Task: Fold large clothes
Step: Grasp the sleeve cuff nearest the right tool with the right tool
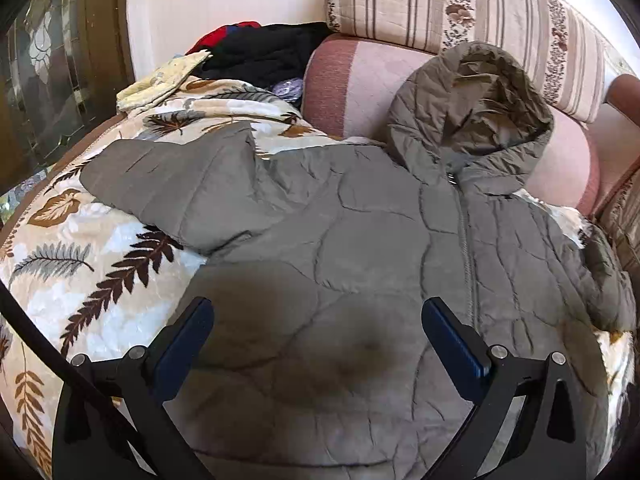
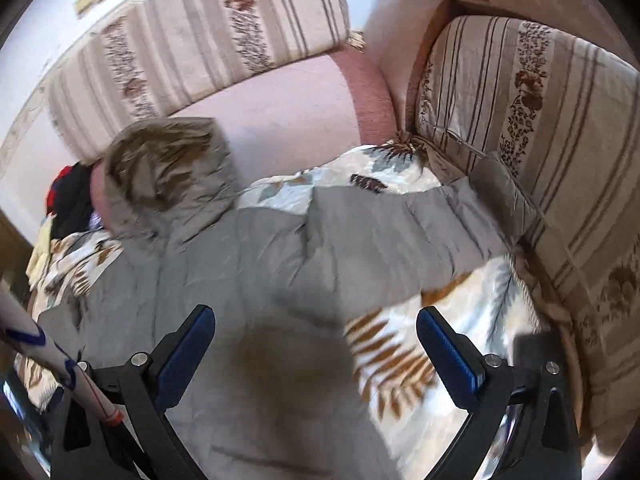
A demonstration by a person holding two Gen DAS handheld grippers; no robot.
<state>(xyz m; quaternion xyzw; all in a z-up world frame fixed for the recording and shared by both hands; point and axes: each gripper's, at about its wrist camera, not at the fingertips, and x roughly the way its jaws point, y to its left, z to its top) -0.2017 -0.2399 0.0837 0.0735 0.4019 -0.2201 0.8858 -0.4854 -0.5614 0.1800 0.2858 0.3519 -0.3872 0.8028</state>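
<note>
A grey-olive quilted hooded jacket (image 1: 360,240) lies front up and zipped on a leaf-patterned blanket (image 1: 80,264). Its hood (image 1: 480,120) rests against a pink bolster. One sleeve (image 1: 168,184) is spread out to the left. My left gripper (image 1: 318,320) is open and empty, just above the jacket's lower body. In the right wrist view the jacket (image 2: 248,280) is blurred; its other sleeve (image 2: 420,220) reaches toward the striped cushion. My right gripper (image 2: 316,328) is open and empty above the jacket's side edge and the blanket (image 2: 400,352).
Striped floral cushions (image 1: 460,4) and a pink bolster (image 1: 360,84) line the back. Another striped cushion (image 2: 540,120) stands at the right. A pile of dark and red clothes (image 1: 260,52) lies at the back left. A wooden glazed door (image 1: 52,60) is at far left.
</note>
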